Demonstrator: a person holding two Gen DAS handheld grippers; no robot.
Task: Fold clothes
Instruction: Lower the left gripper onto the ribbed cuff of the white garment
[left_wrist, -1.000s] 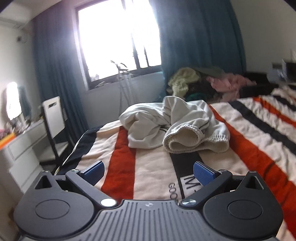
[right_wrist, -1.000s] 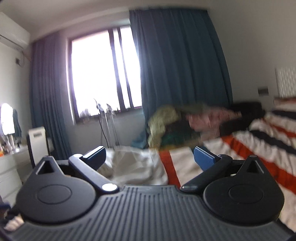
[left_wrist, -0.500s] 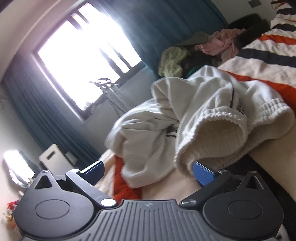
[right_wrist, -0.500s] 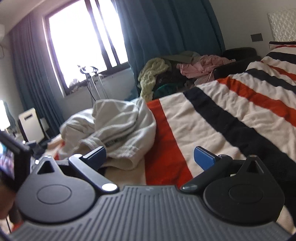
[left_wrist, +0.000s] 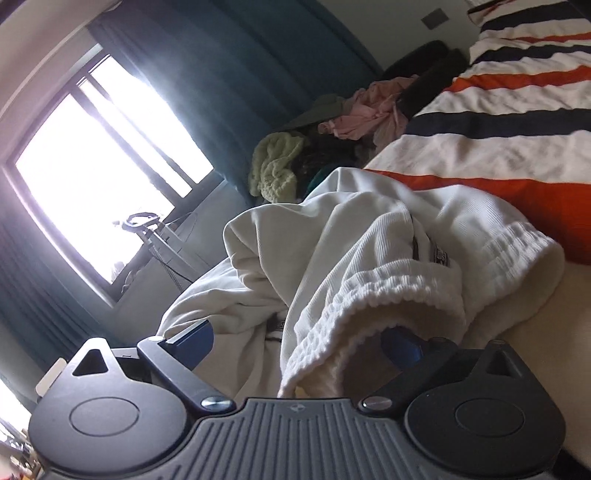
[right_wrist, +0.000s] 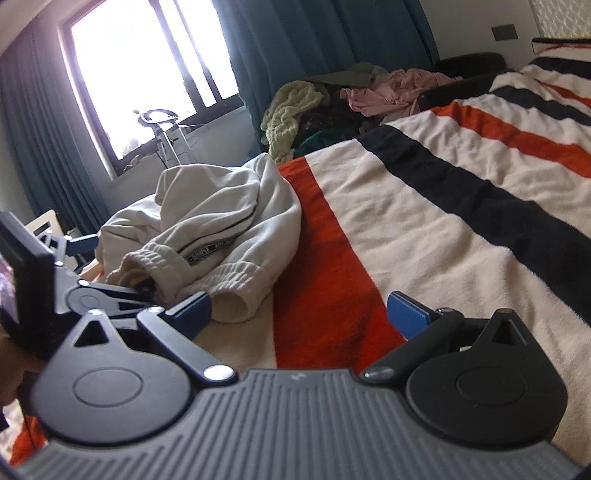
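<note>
Right wrist: sweatshirt's (right_wrist: 221, 221) label stripe.

My bed's striped blanket (right_wrist: 424, 221), cream, orange and navy, crumpled cream sweatshirt (right_wrist: 221, 221) lying directly on its near end

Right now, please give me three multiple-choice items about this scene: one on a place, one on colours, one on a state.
1. Where does the white garment lie?
A. on a chair
B. on the window sill
C. on the striped blanket

2. Which stripes does the blanket have?
A. orange, black and cream
B. green and yellow
C. pink and grey

3. How are the right tongs?
A. shut on the garment
B. open and empty
C. shut on the blanket

Key: 1 C, the garment lies crumpled on the blanket; 2 A, those bands show in both views; 3 B, the fingers stand apart with only blanket between them.
</note>
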